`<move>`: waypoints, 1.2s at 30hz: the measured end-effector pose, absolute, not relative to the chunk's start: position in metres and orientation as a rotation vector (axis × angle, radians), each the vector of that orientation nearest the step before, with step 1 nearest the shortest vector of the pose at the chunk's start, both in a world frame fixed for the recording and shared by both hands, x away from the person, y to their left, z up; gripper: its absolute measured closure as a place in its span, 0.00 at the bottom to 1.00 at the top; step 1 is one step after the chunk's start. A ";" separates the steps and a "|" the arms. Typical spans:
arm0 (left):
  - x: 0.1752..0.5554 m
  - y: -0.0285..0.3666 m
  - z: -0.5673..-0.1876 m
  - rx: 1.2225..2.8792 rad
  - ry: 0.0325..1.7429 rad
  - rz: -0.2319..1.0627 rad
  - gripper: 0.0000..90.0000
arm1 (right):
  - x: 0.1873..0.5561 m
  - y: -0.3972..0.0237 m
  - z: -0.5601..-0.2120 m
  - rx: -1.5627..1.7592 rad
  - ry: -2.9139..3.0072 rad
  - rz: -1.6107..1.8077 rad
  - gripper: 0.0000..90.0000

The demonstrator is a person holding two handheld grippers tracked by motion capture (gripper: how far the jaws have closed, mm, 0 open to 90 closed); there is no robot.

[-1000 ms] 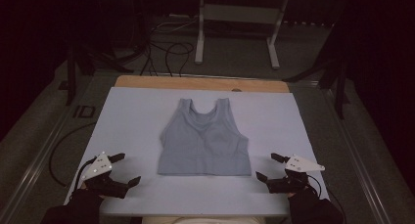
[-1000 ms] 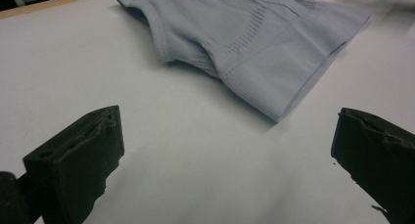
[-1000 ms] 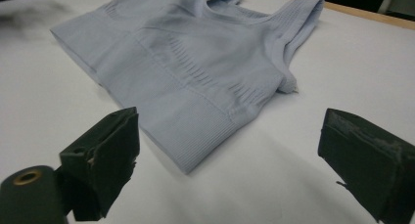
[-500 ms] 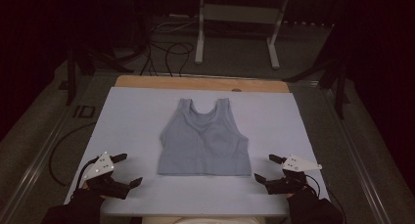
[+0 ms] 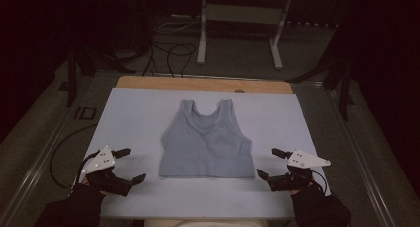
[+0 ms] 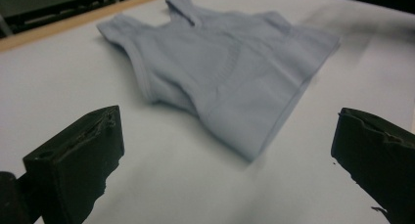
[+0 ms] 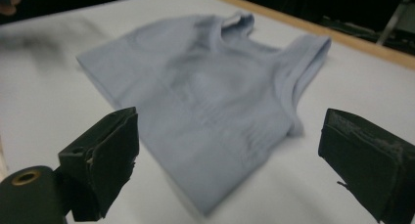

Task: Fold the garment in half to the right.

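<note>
Nearby, pale tank top [image 5: 207,142] flat between left tool [image 5: 128,164] and right tool [image 5: 271,162], both spread, seemingly unobstructed.

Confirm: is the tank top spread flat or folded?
Spread flat: the tank top lies open on the table, both straps and full hem visible, no fold-over.

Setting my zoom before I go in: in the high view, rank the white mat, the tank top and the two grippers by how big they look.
1. White mat, by far the largest.
2. Tank top, spread flat at the mat's middle.
3. Left gripper and right gripper: they look about alike, both with fingers spread, so I won't rank them.
</note>
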State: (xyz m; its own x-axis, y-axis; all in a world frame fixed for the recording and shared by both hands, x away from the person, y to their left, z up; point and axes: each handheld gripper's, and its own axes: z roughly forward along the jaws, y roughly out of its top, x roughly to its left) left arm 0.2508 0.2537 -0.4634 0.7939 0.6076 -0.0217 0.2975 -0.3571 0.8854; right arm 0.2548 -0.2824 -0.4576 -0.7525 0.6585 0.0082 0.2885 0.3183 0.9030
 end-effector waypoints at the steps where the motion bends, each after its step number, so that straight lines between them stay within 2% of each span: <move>1: 0.252 0.252 -0.457 1.962 0.667 0.388 0.00 | 0.259 -0.281 -0.450 0.830 2.224 1.438 0.09; 21: 0.267 0.238 -0.422 1.998 0.639 0.371 0.00 | 0.304 -0.257 -0.380 0.688 2.141 1.456 0.09; 36: 0.276 0.215 -0.411 2.055 0.633 0.378 0.00 | 0.349 -0.215 -0.363 0.632 2.187 1.477 0.09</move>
